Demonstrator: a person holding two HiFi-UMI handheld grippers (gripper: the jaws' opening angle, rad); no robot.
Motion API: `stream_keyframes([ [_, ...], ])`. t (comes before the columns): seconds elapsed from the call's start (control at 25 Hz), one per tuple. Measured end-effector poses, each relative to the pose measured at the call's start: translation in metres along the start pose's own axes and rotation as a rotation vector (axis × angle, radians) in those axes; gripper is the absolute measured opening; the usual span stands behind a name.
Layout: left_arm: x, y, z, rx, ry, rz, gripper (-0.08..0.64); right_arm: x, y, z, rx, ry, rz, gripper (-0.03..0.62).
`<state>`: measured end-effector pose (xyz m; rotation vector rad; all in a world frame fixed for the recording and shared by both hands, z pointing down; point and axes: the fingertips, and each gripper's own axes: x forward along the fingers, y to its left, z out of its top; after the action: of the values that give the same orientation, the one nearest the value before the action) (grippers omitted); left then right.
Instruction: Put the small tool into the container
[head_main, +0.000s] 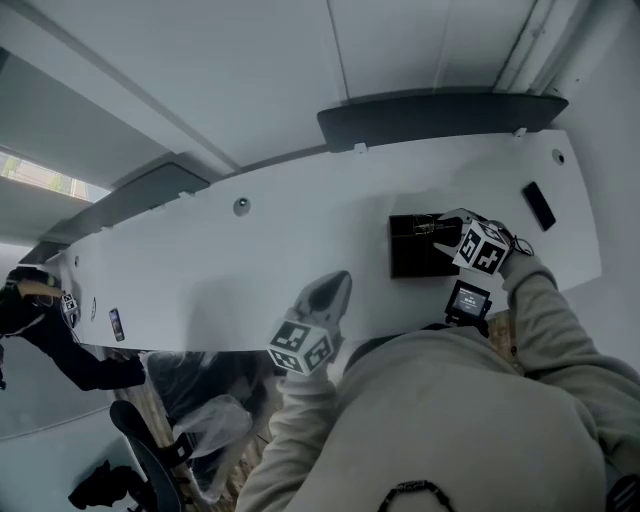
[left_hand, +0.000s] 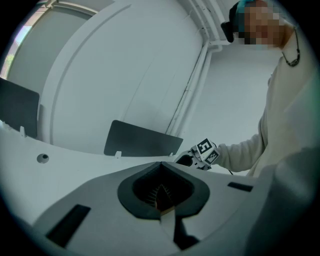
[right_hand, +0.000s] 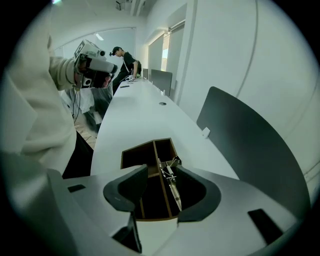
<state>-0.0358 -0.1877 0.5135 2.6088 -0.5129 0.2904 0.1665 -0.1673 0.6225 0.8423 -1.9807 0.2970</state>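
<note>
your right gripper (right_hand: 159, 186) is hovering over the container (right_hand: 136, 156), jaws spread, pinching nothing. the small tool (right_hand: 173, 186) appears to be lying inside it, lengthwise along the divider (right_hand: 156, 151). your left gripper (left_hand: 161, 194) is pressed together, farther from the container.

L gripper (left_hand: 161, 172) jaws together, R gripper (right_hand: 160, 171) jaws apart

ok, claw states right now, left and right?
Left claw: shut, nothing seen between its jaws.
Right claw: open, empty, over the wooden container; small metal tool is inside it.
</note>
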Motion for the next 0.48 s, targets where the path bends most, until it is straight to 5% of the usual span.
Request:
stream_keyframes([
  [0.2, 0.014, -0.005, 0.004, 0.024, 0.011, -0.042, 0.000, -0.016, 0.001, -0.001, 0.053, -0.036, -0.010, 0.033],
  [0.48, 0.028, -0.012, 0.006, 0.039, 0.032, -0.096, 0.000, -0.030, 0.022, 0.002, 0.074, -0.072, 0.026, 0.020],
])
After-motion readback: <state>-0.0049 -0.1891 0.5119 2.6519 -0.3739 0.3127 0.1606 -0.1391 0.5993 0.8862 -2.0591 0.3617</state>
